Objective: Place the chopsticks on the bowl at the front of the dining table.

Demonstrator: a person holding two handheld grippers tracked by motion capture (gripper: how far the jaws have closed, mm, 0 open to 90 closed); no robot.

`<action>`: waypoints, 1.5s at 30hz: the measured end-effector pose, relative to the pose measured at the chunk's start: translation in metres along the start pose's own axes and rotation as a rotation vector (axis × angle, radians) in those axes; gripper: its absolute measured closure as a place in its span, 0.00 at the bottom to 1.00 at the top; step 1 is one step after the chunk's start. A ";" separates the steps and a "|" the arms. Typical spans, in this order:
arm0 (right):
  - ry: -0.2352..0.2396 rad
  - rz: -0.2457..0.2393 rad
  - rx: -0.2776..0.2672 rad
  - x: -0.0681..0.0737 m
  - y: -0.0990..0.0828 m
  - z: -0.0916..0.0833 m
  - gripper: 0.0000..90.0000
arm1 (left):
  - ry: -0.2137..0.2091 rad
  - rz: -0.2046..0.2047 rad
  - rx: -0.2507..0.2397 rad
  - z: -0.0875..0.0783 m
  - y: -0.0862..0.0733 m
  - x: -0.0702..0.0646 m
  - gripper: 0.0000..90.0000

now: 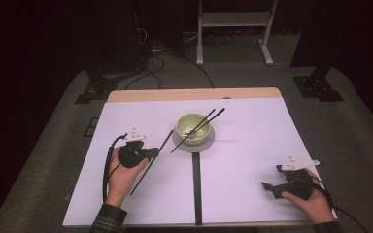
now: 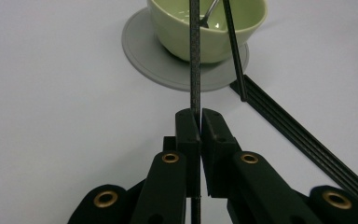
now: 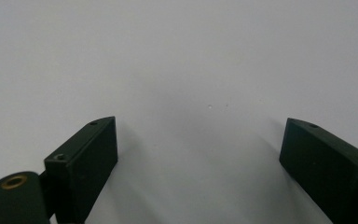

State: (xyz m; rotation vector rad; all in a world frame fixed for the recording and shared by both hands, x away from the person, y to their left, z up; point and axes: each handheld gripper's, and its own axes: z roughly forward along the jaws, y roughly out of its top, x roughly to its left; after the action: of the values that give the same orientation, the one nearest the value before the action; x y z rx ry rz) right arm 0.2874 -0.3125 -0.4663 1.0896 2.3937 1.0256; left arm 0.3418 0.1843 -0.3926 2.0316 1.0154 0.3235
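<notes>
A thin black stick (image 2: 195, 56) is being held tight in the left gripper (image 2: 200, 122) and should be tipped slowly toward the green bowl (image 2: 207, 28) at the top of the frame, while the right gripper (image 3: 198, 154) is being kept wide and empty.

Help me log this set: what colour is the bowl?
Pale green bowl, clearest in the left gripper view.

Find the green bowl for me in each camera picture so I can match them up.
High view: the green bowl sits mid-table on a grey round mat, black sticks leaning in it.
Left gripper view: the bowl is at top centre, beyond the shut left gripper clamping a black stick.
Right gripper view: white table surface between open jaws.
Shared landmark: the grey round mat.
</notes>
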 end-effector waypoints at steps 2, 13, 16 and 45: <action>0.000 0.000 0.000 0.000 0.000 0.000 0.11 | 0.001 0.006 0.000 0.000 0.004 0.000 0.96; 0.000 0.000 0.000 0.000 0.000 0.000 0.11 | -0.009 0.013 -0.008 0.004 0.027 0.001 0.96; 0.000 0.001 0.000 0.000 0.000 0.000 0.11 | -0.012 0.016 -0.008 0.005 0.034 0.002 0.96; 0.000 0.000 -0.001 0.000 0.000 0.000 0.11 | -0.032 0.025 -0.005 0.027 0.074 0.004 0.96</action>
State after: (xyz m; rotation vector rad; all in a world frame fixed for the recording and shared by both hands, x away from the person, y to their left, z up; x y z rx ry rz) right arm 0.2874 -0.3125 -0.4664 1.0895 2.3935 1.0267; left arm 0.3988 0.1474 -0.3532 2.0403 0.9691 0.3052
